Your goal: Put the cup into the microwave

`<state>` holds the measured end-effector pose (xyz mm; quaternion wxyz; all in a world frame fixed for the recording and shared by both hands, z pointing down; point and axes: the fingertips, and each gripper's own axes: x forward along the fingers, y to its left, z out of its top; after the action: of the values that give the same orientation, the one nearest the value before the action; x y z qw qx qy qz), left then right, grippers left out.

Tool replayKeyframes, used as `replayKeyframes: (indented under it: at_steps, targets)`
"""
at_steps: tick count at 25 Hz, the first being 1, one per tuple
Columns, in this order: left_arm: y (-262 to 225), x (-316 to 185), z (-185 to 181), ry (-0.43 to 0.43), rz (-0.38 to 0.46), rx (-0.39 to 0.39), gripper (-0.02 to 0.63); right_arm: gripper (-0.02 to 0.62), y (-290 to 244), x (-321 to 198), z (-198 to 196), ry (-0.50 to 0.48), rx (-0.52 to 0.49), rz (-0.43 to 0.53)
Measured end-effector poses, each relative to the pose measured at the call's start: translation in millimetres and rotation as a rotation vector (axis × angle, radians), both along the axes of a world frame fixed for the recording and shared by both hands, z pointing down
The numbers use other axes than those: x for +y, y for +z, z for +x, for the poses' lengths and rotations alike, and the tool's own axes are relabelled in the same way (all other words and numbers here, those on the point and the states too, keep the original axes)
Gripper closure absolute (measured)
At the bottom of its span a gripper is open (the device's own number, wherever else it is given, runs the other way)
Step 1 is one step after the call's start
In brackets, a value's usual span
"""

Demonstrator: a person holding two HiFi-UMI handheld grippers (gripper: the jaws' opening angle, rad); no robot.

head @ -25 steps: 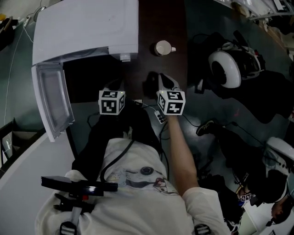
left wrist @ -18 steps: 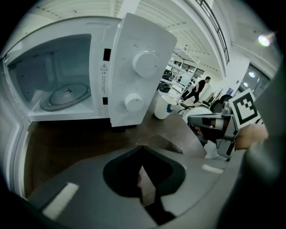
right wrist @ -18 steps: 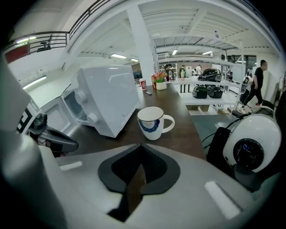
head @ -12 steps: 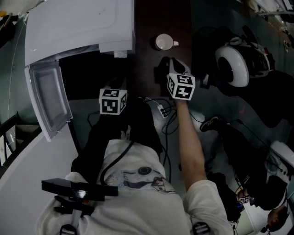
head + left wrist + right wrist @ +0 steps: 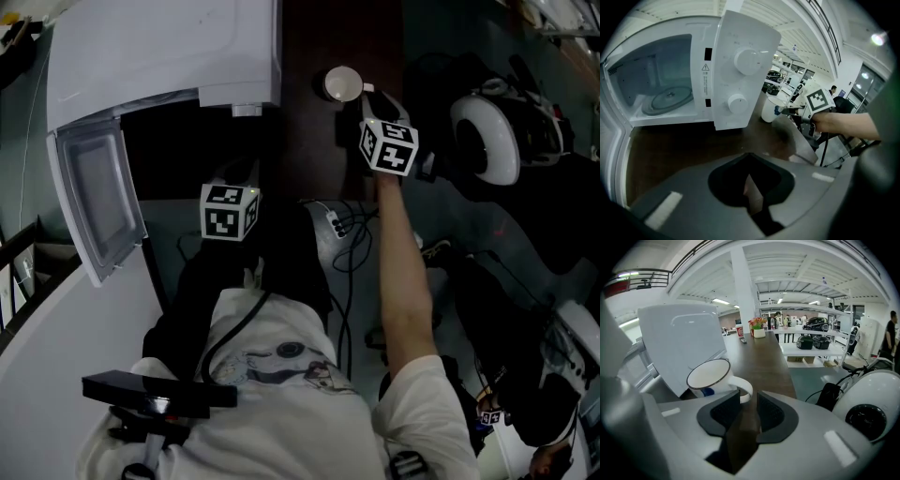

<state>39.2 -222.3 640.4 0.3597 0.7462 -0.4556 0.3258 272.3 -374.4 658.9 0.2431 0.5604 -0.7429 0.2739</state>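
Right gripper view: right claw [image 5: 744, 405] opening at cup [image 5: 709, 377] handle beside microwave [image 5: 679, 345] wall; left claw [image 5: 750, 188] closed, empty.

— What sits in front of the right gripper [image 5: 747, 405]?

— A white cup [image 5: 708, 377] with a dark rim, upright on the dark brown table [image 5: 764, 357]. There is a blue mark low on its side.

— And the jaws?

— They are opening, with a clear gap between the dark ribbed pads [image 5: 723, 416], and nothing is pinched. The cup's handle [image 5: 744, 389] points toward the gap, right at the jaw tips.

— What's behind the cup?

— The white microwave [image 5: 682, 341], close on its left. Far down the table stands a potted plant [image 5: 758, 330]. A round white shell [image 5: 867, 394] with a dark disc lies at lower right, off the table.
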Motion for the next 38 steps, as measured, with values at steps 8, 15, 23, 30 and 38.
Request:
replayKeyframes:
  at_steps: [8, 15, 23, 30, 38]
  targets:
    - [-1, 2, -15, -0.009, -0.013, -0.011, 0.607, 0.486, 2, -14, -2, 0.006, 0.037, 0.026]
    - [4, 5, -17, -0.003, -0.021, -0.018, 0.607, 0.543, 4, -17, -7, -0.031, 0.051, 0.077]
    - [7, 10, -24, -0.005, -0.026, -0.021, 0.607, 0.554, 2, -7, -6, 0.006, -0.008, 0.094]
    - [4, 14, -33, -0.017, -0.013, -0.013, 0.607, 0.554, -6, 13, -14, 0.026, -0.061, 0.084]
    - [-3, 14, -32, -0.037, 0.029, 0.029, 0.607, 0.555, -34, 61, -37, -0.003, -0.071, 0.104]
